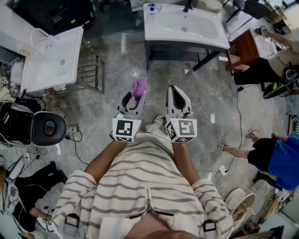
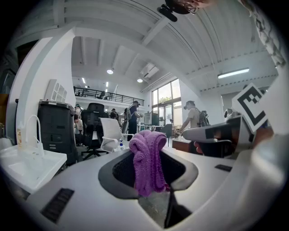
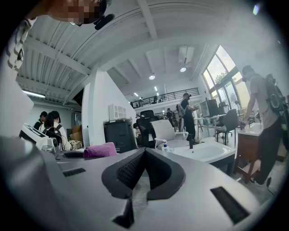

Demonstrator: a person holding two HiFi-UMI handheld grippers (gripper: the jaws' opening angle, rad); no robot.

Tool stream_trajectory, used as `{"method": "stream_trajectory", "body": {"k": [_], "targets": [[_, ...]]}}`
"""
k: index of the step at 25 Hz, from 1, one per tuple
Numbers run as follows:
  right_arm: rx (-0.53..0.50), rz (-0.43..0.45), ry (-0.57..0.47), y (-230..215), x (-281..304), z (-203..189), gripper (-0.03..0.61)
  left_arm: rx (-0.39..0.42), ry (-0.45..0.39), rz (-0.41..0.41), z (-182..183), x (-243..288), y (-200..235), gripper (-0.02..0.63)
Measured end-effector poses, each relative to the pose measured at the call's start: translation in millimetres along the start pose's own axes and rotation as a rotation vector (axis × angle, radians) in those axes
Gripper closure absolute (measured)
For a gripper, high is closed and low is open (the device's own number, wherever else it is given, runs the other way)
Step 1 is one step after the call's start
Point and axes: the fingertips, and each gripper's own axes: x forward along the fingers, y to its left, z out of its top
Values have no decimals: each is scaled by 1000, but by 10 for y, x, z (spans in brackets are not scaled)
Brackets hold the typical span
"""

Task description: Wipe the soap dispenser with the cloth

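My left gripper (image 1: 134, 94) is shut on a purple knitted cloth (image 1: 138, 87), which bunches up out of its tips. In the left gripper view the cloth (image 2: 148, 160) stands pinched between the jaws. My right gripper (image 1: 174, 89) is held beside it, shut with nothing in it; its pads meet in the right gripper view (image 3: 144, 152). Both are held about level over the floor, well short of the white sink (image 1: 187, 39) ahead. A small bottle with a blue top, probably the soap dispenser (image 1: 152, 8), stands at that sink's far left corner and also shows small in the right gripper view (image 3: 168, 145).
A second white sink (image 1: 51, 63) on a metal frame stands at the left, with a black office chair (image 1: 46, 128) and cables below it. A wooden cabinet (image 1: 245, 49) is at the far right. People stand and sit at the right edge (image 1: 275, 158).
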Motion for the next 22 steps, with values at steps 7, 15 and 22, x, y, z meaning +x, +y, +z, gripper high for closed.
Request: {"method": "stream_trajectory", "body": {"k": [7,15,22], "targets": [[2,-19,4,-27,7,31,571,-7,5,-12,6,5,4,482],[8,-19,8,-94,18,13,571,-6,19,-15,-27,73,-50,482],[20,13,6,-358,118,-15,571,7,32,-4,-56,366,-173,482]]}}
